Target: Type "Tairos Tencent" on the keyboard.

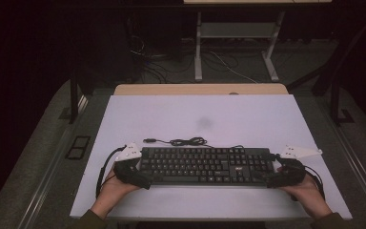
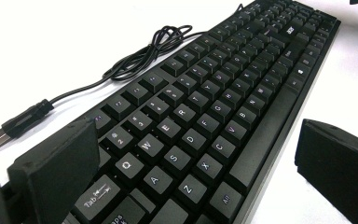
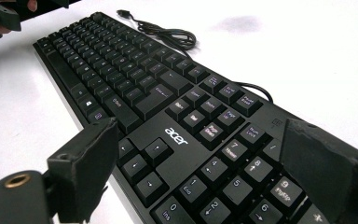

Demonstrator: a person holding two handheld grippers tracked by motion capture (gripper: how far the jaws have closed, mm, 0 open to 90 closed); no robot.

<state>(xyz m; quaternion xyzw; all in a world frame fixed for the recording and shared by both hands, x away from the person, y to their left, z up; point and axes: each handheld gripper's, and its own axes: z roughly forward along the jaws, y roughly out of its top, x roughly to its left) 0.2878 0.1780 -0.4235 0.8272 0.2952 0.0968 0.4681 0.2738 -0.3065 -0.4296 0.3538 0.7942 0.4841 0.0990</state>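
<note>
The black keyboard point(image 1: 206, 165) lies low in the middle of the high view, with the left gripper point(image 1: 134, 174) and right gripper point(image 1: 275, 178) wide apart around its ends, probably ready to squeeze, then lift.

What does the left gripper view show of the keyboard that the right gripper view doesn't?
The left gripper view alone shows the letter keys up close, such as Tab, and the USB plug lying large beside them. The right gripper view alone shows the number pad, the arrow keys and the acer logo. Both share the black keyboard, its coiled cable and the white table, each seen between open black jaws.
</note>
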